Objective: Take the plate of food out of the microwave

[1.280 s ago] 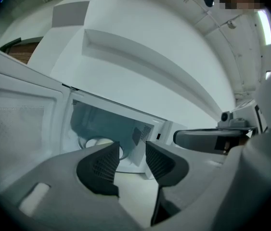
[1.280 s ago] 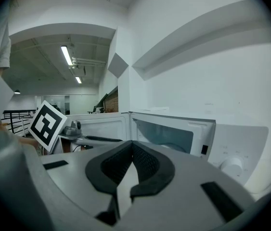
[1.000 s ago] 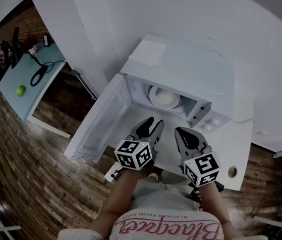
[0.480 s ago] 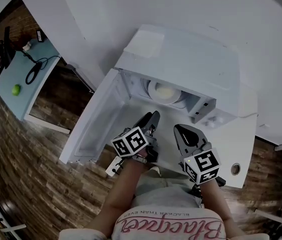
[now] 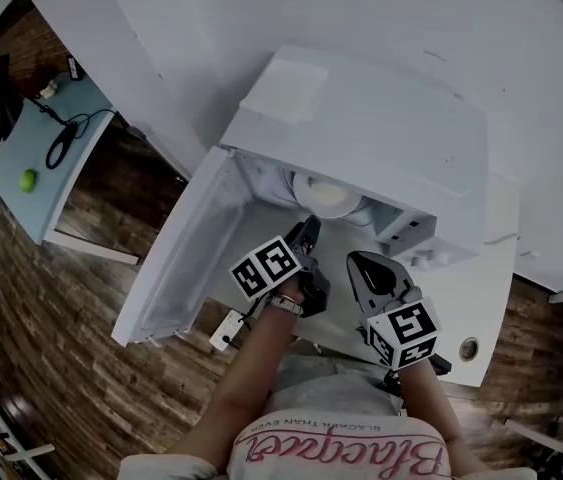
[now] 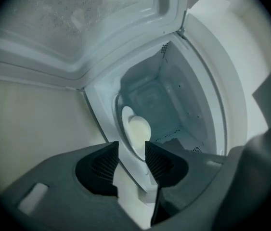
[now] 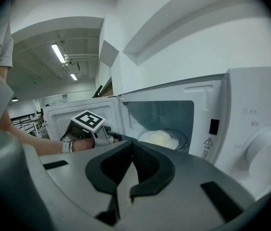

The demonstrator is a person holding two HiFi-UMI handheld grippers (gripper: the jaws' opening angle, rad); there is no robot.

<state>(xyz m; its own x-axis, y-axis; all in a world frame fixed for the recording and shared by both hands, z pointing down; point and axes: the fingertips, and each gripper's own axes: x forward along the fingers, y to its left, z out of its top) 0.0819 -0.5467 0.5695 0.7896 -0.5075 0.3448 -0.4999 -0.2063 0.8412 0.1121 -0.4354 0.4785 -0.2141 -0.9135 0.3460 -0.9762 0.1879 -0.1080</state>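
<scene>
A white microwave (image 5: 381, 128) stands on a white table (image 5: 466, 288), its door (image 5: 186, 258) swung open to the left. Inside, a white plate (image 5: 329, 197) holds pale food. My left gripper (image 5: 308, 231) is rolled on its side at the mouth of the oven, just short of the plate. In the left gripper view the plate (image 6: 135, 131) shows beyond the gap of the left gripper (image 6: 132, 146); the jaws are closing slightly and the pads touch nothing. My right gripper (image 5: 361, 261) waits shut in front of the control panel, empty. From the right gripper view, the plate (image 7: 161, 138) sits in the cavity.
The control dial (image 7: 265, 158) is at the microwave's right. A round cable hole (image 5: 469, 348) marks the table's front right corner. A pale blue desk (image 5: 21, 148) with cables and a green ball (image 5: 28, 179) stands far left over wooden floor. The wall is close behind the oven.
My left gripper has moved forward to the microwave opening and rolled onto its side. The right gripper has stayed put.
</scene>
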